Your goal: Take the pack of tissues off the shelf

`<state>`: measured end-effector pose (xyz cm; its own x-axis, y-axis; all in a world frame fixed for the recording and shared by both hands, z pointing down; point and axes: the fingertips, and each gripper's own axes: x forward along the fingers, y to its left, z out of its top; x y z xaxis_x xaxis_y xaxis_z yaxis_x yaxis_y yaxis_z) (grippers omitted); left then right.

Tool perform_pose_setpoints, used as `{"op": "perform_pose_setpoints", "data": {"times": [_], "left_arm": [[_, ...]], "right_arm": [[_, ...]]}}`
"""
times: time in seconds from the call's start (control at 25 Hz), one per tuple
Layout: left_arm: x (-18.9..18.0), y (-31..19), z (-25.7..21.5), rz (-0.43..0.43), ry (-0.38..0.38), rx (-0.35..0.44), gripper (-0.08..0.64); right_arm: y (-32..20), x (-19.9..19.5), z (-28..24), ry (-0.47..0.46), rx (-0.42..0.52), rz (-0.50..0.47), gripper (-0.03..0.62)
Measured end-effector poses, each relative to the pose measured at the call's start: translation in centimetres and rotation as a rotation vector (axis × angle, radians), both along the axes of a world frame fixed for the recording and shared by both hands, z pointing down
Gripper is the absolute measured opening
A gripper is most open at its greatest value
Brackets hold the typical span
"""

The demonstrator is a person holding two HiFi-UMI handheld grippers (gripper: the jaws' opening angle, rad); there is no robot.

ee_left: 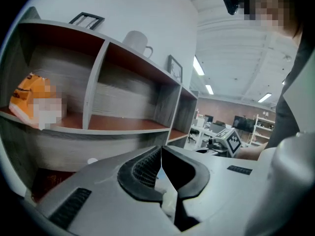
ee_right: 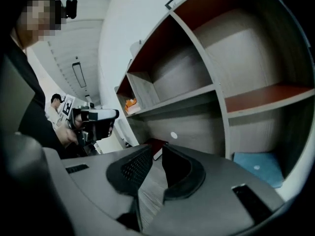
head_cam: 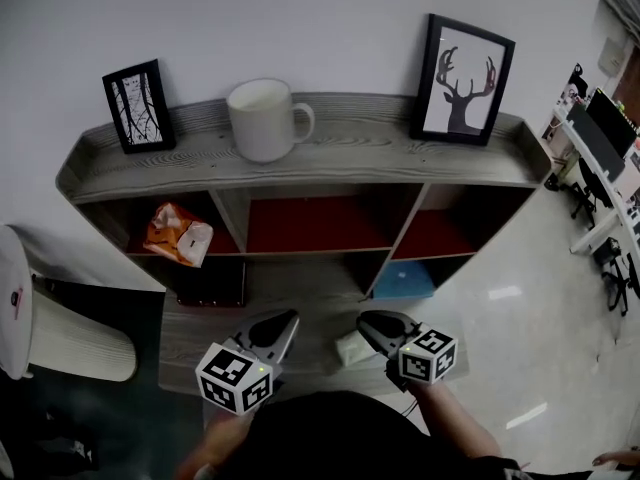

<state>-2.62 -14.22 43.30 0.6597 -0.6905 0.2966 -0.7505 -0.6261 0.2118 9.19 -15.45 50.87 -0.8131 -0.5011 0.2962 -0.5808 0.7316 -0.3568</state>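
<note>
Head view: the pale, soft rectangular pack of tissues (head_cam: 350, 349) lies at 6 o'clock on the low front board of the grey wood shelf unit (head_cam: 300, 168). Its right end is hidden by the right gripper (head_cam: 368, 323), at the pack's 3 o'clock. That gripper and the left gripper (head_cam: 287, 320) are both clenched on nothing. At 9 o'clock an orange-and-white crinkled bag (head_cam: 177, 234) sits in a compartment, its print unreadable. A flat blue thing (head_cam: 405, 281) is cut off by a divider.
</note>
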Motion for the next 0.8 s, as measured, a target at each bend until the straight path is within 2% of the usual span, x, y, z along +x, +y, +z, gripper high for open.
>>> {"op": "perform_pose_setpoints", "data": {"times": [0.16,0.28,0.52,0.64,0.8], "left_arm": [[-1.5,0.0,-0.8,-0.041,-0.029,0.043,0.018],[-2.8,0.0,-1.8,-0.073,-0.018,0.079,0.018],[-4.9,0.8,-3.1,-0.105,-0.036,0.133,0.020],[-6.5,0.8,-3.5,-0.141,-0.051,0.161,0.020],[-10.8,0.3,-4.3,-0.226,-0.067,0.197,0.021]], "right_arm": [[0.5,-1.8,-3.5,-0.011,0.081,-0.039,0.028],[0.8,-2.8,-6.2,-0.036,0.136,-0.057,0.028],[0.9,-4.5,-10.5,-0.113,0.259,-0.039,0.026],[1.0,-6.1,-11.4,-0.128,0.274,-0.067,0.026],[1.5,-8.6,-11.0,-0.124,0.253,-0.121,0.026]]}}
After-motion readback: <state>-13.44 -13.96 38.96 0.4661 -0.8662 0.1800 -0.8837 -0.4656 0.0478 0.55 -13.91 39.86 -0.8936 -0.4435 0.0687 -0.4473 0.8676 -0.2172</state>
